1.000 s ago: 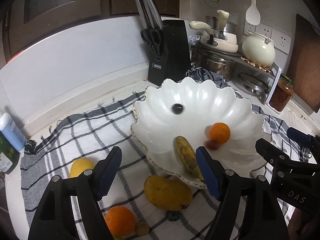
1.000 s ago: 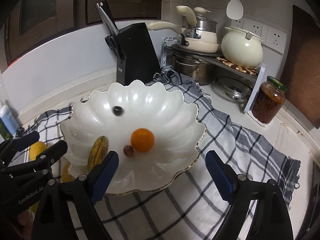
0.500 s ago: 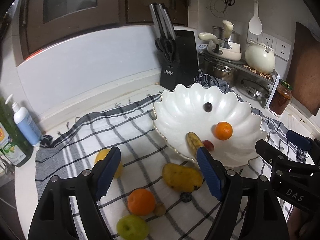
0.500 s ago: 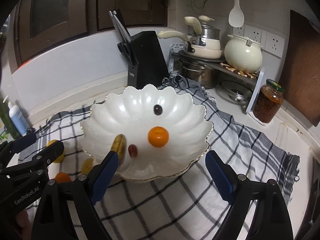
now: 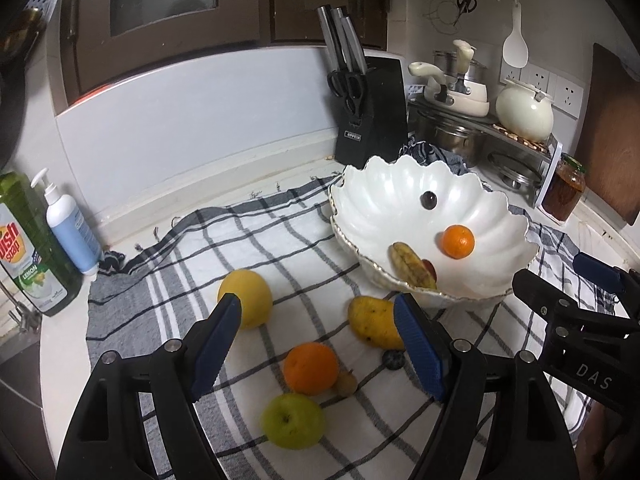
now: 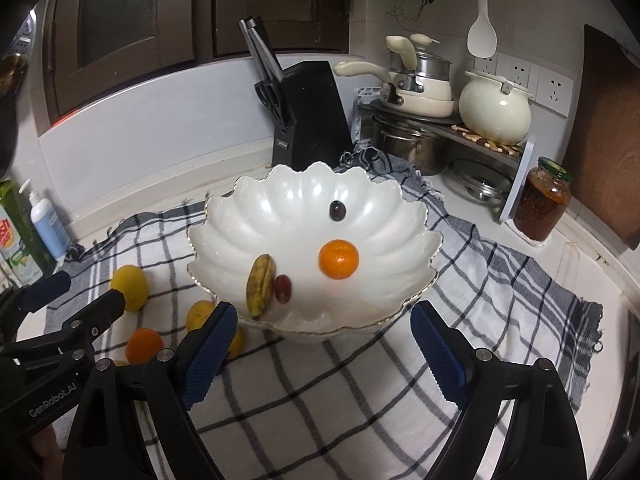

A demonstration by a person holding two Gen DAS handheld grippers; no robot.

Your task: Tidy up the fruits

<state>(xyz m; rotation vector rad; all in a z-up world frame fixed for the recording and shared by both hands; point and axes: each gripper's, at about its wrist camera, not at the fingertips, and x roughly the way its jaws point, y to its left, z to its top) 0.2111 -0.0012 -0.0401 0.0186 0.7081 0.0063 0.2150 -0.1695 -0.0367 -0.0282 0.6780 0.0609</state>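
A white scalloped bowl [image 5: 400, 188] [image 6: 280, 208] stands on a checked cloth and holds a small banana [image 5: 412, 266], an orange [image 5: 458, 241], a red grape [image 6: 283, 288] and a dark grape [image 5: 428, 200]. On the cloth in front of it lie a yellow round fruit [image 5: 250, 296], a mango [image 5: 372, 322], an orange [image 5: 311, 368], a green apple [image 5: 292, 421], a dark grape [image 5: 393, 360] and a small brown fruit [image 5: 346, 382]. My left gripper [image 5: 318, 344] is open and empty above the loose fruits. My right gripper [image 6: 324, 354] is open and empty in front of the bowl.
A black knife block [image 5: 370, 116] stands behind the bowl. A rack with pots [image 5: 460, 128] and a jar [image 5: 564, 188] are at the right. A dish soap bottle [image 5: 28, 248] and a pump bottle [image 5: 70, 228] stand at the left edge.
Both grippers have drawn back and up from the bowl. The left view now takes in the loose fruits on the cloth. Both stay open.
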